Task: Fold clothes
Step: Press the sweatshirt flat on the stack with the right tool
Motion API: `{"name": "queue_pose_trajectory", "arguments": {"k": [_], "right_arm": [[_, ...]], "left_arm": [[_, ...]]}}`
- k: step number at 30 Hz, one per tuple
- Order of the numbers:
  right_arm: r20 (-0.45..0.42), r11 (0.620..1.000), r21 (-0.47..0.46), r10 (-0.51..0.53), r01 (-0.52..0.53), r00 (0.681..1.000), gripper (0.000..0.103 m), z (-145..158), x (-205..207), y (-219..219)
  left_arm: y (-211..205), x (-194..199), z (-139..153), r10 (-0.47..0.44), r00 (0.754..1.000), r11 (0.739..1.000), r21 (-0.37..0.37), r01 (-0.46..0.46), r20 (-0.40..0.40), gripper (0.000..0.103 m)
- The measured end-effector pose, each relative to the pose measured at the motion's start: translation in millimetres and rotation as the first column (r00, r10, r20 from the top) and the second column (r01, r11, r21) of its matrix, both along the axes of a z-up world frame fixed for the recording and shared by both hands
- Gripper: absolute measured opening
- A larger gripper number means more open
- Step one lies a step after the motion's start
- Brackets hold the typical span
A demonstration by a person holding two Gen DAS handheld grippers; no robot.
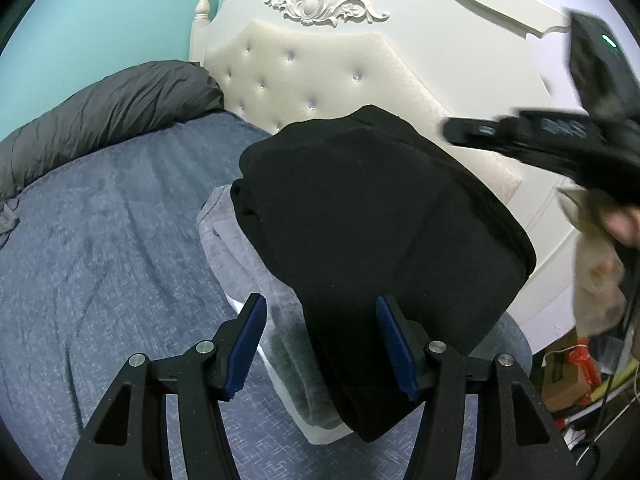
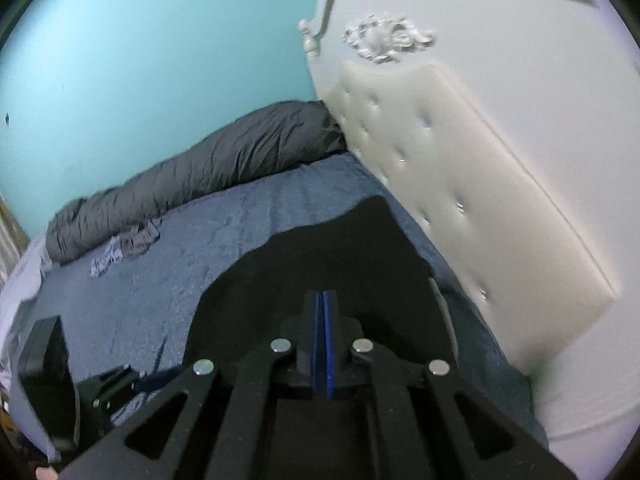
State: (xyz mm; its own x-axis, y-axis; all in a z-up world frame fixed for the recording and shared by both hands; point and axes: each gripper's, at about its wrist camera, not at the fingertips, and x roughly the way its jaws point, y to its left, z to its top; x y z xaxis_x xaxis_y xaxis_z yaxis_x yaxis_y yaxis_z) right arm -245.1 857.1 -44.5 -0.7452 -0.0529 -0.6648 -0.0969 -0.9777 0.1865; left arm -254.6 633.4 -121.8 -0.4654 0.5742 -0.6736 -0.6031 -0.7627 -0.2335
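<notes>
Left tool [image 1: 320,344] in front of me: blue pads spread, nothing pinched. The right-hand pad [image 1: 394,346] sits over the near edge of the folded black garment [image 1: 380,216]; can't tell if it touches the cloth. The other pad hangs over the grey fabric, apart from the black piece.

The black garment is a neat folded block on top of a folded grey garment [image 1: 248,264], which juts out on its left side. A white edge [image 1: 280,392] shows under the grey one, too little visible to say what it is. The stack lies on the blue bed cover [image 1: 100,264], near the headboard end of the bed.

Right tool [image 2: 323,344]: pads pressed together, no cloth between them as far as I can see. It hovers above the black garment [image 2: 320,248]. From the left camera it shows as a blurred dark shape at upper right [image 1: 520,136], with a bit of the hand [image 1: 624,224] holding it; detail there is poor.

Off the bed at the right edge: cluttered boxes and cables [image 1: 576,376], indistinct.

Further back: a rolled dark grey duvet [image 1: 112,116] along the far side of the bed, against the teal wall [image 1: 100,20]. Some small crumpled grey cloth [image 2: 124,248] lies just beside it. Behind the stack is the cream tufted headboard [image 1: 312,64] with a carved ornament [image 1: 324,4] on top.
</notes>
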Motion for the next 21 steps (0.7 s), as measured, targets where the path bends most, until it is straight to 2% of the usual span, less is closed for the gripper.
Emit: {"name": "queue_pose_trajectory", "arguments": {"k": [6, 8, 14, 18, 21], "right_arm": [[0.175, 0.997, -0.027, -0.061, 0.067, 0.983, 0.0, -45, -37, 4], [0.184, 0.997, -0.023, -0.071, 0.077, 0.98, 0.0, -54, -39, 4], [0.176, 0.995, -0.014, -0.098, 0.102, 0.98, 0.0, -62, -32, 8], [0.085, 0.996, -0.035, -0.083, 0.087, 0.993, 0.0, -41, -14, 0], [0.054, 0.995, -0.028, -0.097, 0.098, 0.994, 0.002, -28, 5, -1]], "left_arm": [[-1, -2, -4, -0.008, 1.0, 1.0, -0.001, 0.008, 0.012, 0.061], [0, -3, -5, -0.008, 1.0, 1.0, 0.002, 0.008, 0.02, 0.061], [3, 1, 2, -0.004, 1.0, 1.0, -0.017, 0.005, 0.023, 0.061], [-4, 2, 14, 0.009, 1.0, 1.0, -0.017, -0.009, 0.009, 0.062], [-9, 3, 21, 0.028, 0.999, 1.0, -0.014, -0.027, 0.016, 0.062]]}}
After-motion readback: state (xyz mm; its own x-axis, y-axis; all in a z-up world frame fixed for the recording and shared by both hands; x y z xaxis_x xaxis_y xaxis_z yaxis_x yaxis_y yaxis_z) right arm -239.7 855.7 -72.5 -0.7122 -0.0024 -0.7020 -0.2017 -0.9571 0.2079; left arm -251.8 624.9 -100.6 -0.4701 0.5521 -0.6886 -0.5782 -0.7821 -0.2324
